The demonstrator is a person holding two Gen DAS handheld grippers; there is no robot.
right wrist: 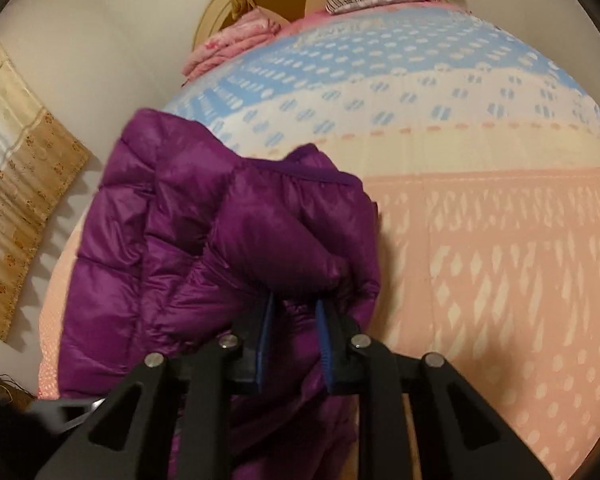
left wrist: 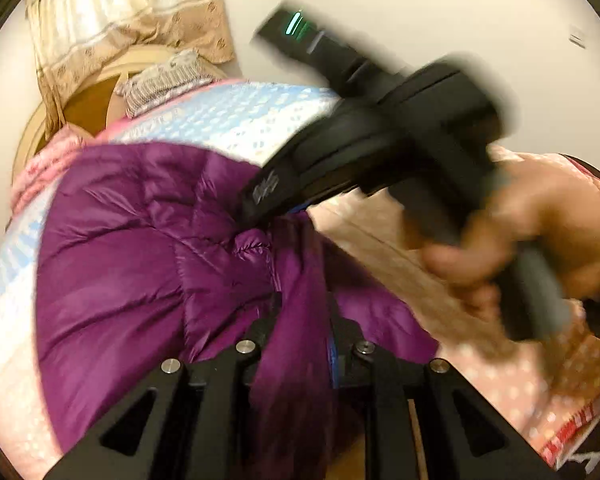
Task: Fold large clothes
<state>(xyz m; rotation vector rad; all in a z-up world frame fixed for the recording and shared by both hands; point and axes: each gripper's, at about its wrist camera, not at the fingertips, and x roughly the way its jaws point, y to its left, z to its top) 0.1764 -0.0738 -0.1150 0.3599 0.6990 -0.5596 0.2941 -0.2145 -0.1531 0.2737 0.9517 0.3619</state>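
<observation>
Your left gripper (left wrist: 302,320) is nearly closed, pinching a fold of the purple puffer jacket (left wrist: 140,248). Your right gripper (right wrist: 296,312) is clamped narrow on a bunched jacket edge; your hand (left wrist: 540,232) grips its handle. The jacket lies crumpled on the patterned bedspread (right wrist: 480,220), toward its left side. The white mark on the right gripper's body is too blurred to read.

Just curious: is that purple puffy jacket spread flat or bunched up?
Bunched up: the purple jacket lies in heaped folds on the bed, pinched by both grippers.
</observation>
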